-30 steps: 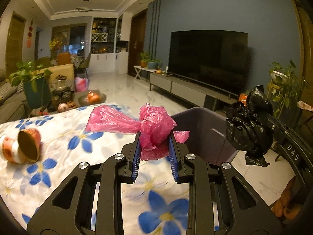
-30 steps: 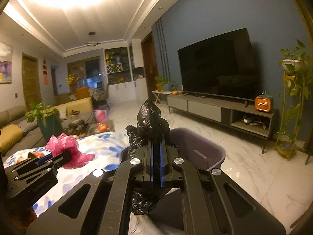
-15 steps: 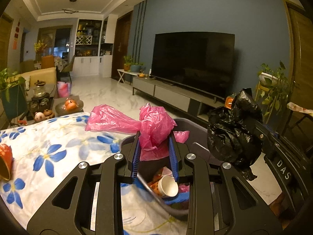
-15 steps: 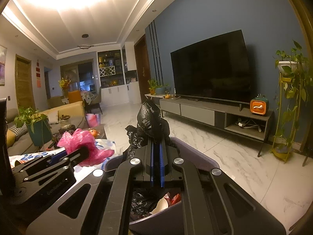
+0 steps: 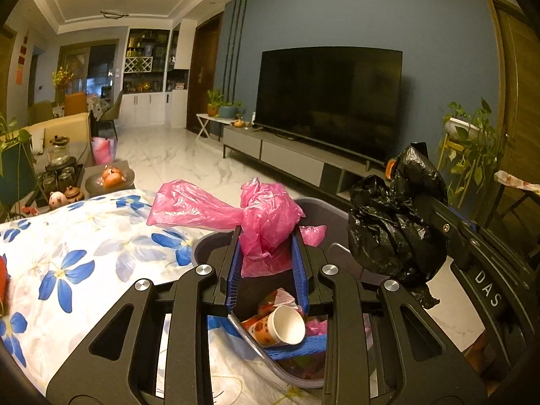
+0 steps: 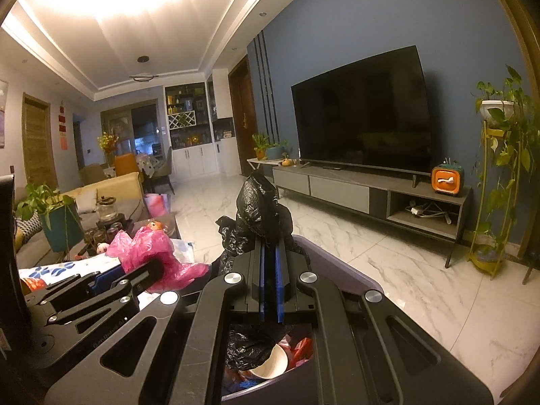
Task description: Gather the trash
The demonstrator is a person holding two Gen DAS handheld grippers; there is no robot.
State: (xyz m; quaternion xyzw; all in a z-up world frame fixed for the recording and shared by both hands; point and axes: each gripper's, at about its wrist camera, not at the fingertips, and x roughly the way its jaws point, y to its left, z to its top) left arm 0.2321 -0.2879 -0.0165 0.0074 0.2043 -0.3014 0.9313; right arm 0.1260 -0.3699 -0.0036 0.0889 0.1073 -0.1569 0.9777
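Now: left gripper [image 5: 266,260] fingers clamped on crumpled pink plastic bag [image 5: 266,216], held above grey trash bin [image 5: 324,211]. Right gripper [image 6: 270,290] fingers pinched nearly together on black plastic bag [image 6: 258,209], also over bin. Paper cup [image 5: 287,324] inside bin, beside floral-cloth bench [image 5: 84,253].

Dark television [image 5: 329,98] above grey cabinet [image 5: 287,155], floral tablecloth [image 5: 84,253].

Your left gripper [image 5: 266,253] sits at lower centre of its own view, blue pads pinching a pink plastic bag [image 5: 266,222]. Your right gripper [image 6: 269,263], lower centre of its view, is clamped almost flat on a black plastic bag [image 6: 260,209].
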